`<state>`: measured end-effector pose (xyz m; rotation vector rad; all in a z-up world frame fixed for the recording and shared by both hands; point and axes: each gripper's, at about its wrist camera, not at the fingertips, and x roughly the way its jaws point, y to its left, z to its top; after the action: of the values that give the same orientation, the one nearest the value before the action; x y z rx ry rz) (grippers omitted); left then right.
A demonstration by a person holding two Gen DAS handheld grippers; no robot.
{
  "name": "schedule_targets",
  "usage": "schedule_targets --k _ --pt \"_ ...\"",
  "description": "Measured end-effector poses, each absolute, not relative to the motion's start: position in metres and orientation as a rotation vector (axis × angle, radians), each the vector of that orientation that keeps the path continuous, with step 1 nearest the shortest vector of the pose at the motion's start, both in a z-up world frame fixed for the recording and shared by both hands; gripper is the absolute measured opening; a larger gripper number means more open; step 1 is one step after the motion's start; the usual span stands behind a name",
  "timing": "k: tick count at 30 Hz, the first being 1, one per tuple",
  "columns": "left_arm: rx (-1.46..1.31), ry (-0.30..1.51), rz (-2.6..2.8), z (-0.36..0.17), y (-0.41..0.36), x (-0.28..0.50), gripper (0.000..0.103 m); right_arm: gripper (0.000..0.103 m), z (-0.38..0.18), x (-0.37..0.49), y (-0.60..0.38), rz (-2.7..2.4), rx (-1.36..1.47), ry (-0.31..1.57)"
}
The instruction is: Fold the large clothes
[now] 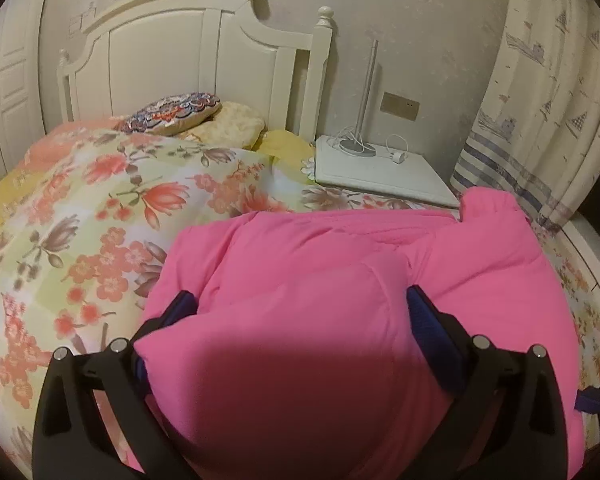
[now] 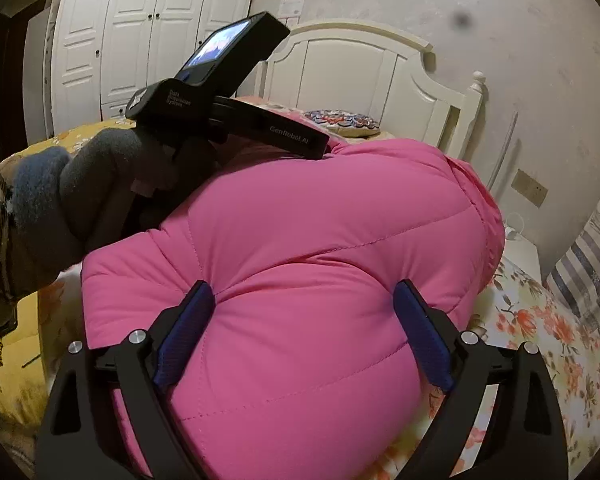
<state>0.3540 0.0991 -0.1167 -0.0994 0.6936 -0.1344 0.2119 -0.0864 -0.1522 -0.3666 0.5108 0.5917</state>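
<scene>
- Left wrist view: a puffy pink jacket (image 1: pixel 340 280) lying on a bed under a floral quilt (image 1: pixel 100 208), filling the lower middle of the view.
- Left hand-held gripper (image 1: pixel 302 306) with jaws spread wide, a thick fold of the jacket bulging between the blue pads (image 1: pixel 420 312); pads pressing into the padding on both sides, so gripping the jacket.
- Behind: white headboard (image 1: pixel 180 52), a patterned cushion (image 1: pixel 176 114) by the pillows, a white nightstand (image 1: pixel 384 176) with a lamp base and cables, a curtain (image 1: pixel 540 100) at right.
- Right wrist view: the same pink jacket (image 2: pixel 320 260) mounded high on the bed, quilted seams visible.
- Right hand-held gripper (image 2: pixel 304 304) with jaws wide apart, straddling a bulge of the jacket; blue pads (image 2: pixel 188 320) resting against the fabric at both sides, though cannot tell whether squeezing or merely touching.
- At upper left: the left hand-held gripper (image 2: pixel 236 120) as a black device with a small lit screen, held by a gloved hand (image 2: pixel 84 200), lying over the jacket's far edge.
- White wardrobe doors (image 2: pixel 140 32) and headboard (image 2: pixel 360 68) behind.
</scene>
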Motion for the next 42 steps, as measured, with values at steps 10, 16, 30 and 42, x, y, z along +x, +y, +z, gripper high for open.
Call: schedule_targets --k 10,16,30,42 --pt "-0.017 0.693 -0.037 -0.115 0.089 0.345 0.101 0.090 -0.094 0.219 -0.106 0.566 -0.236 0.503" --pt "-0.020 0.692 -0.031 -0.115 0.093 0.345 0.101 0.090 -0.043 0.314 -0.142 0.425 -0.025 0.483" --pt "-0.170 0.742 -0.084 -0.111 0.127 0.333 0.101 0.094 -0.109 0.401 -0.144 0.411 0.102 0.777" --pt "-0.451 0.976 -0.339 -0.167 0.198 0.246 0.101 0.099 -0.152 0.289 -0.215 0.695 0.457 0.960"
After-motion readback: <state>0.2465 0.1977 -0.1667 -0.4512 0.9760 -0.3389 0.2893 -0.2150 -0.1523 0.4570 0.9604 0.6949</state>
